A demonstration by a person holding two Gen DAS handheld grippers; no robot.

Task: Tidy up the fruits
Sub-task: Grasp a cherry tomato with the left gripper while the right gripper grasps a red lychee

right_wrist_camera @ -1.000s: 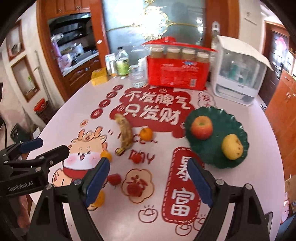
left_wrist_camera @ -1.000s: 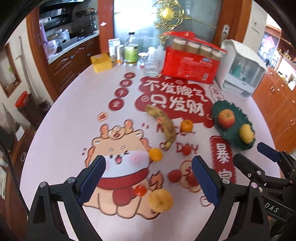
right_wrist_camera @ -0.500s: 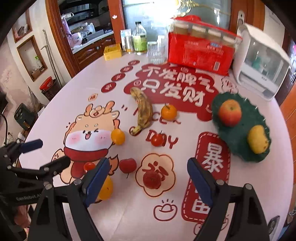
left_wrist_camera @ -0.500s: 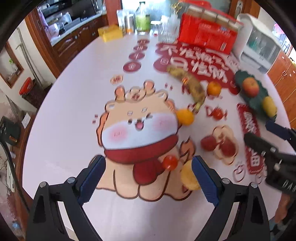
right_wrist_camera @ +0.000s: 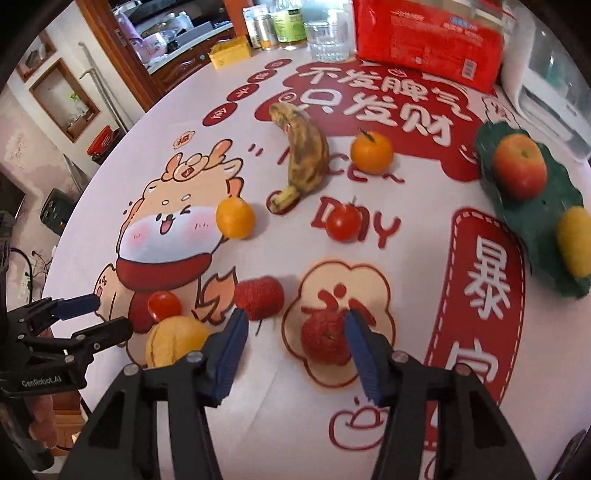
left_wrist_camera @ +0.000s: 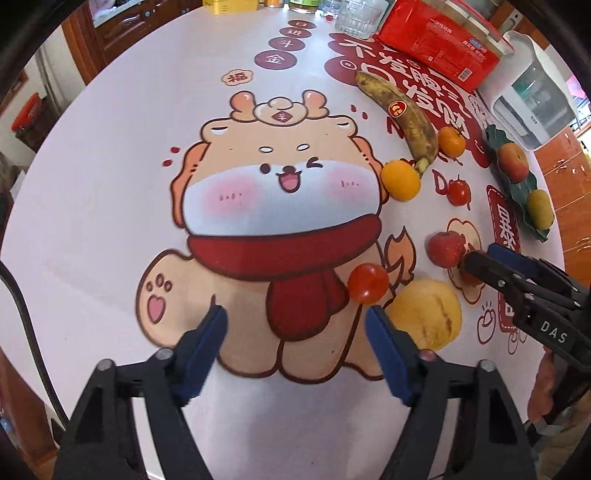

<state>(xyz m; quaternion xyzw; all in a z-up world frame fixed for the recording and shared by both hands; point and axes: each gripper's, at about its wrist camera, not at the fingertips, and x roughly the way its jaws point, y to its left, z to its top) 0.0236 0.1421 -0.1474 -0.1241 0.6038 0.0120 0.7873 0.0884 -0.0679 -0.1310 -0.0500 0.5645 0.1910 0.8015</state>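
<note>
Loose fruit lies on the printed tablecloth. My right gripper (right_wrist_camera: 293, 325) is open low over the table; a small red apple (right_wrist_camera: 325, 339) sits just inside its right finger, and a red bayberry (right_wrist_camera: 259, 297) lies past its left fingertip. My left gripper (left_wrist_camera: 295, 323) is open and empty over the cartoon print, with a cherry tomato (left_wrist_camera: 367, 283) and a yellow fruit (left_wrist_camera: 426, 314) just right of its right finger. A banana (right_wrist_camera: 304, 151), two oranges (right_wrist_camera: 371, 152) (right_wrist_camera: 235, 218) and another tomato (right_wrist_camera: 343, 222) lie farther back. A green plate (right_wrist_camera: 532, 218) holds an apple (right_wrist_camera: 520, 166) and a yellow fruit (right_wrist_camera: 574, 242).
A red package (right_wrist_camera: 424, 35), a glass (right_wrist_camera: 327, 40), bottles and a yellow box (right_wrist_camera: 231, 53) stand along the far edge. A white appliance (right_wrist_camera: 554, 85) stands at the back right. The table's near edge is under both grippers.
Both grippers have dropped lower and moved closer to the fruit. The right gripper now has the small red apple between its fingers. The left has come in beside the tomato and yellow fruit.
</note>
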